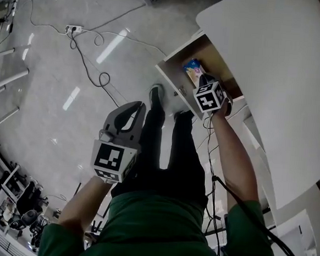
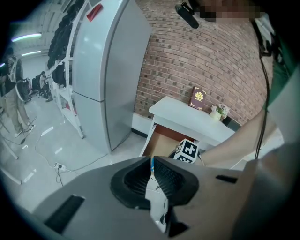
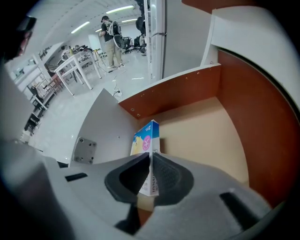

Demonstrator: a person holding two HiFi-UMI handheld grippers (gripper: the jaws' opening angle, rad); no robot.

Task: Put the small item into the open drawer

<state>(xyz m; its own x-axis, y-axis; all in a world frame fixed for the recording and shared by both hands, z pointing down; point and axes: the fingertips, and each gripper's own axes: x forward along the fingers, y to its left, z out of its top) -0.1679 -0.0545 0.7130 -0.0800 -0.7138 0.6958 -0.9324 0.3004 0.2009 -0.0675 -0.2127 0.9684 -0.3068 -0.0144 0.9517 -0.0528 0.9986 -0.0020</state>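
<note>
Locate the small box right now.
In the right gripper view, the small box is upright between the jaws of the right gripper, inside the open drawer, beside its white front panel.
</note>
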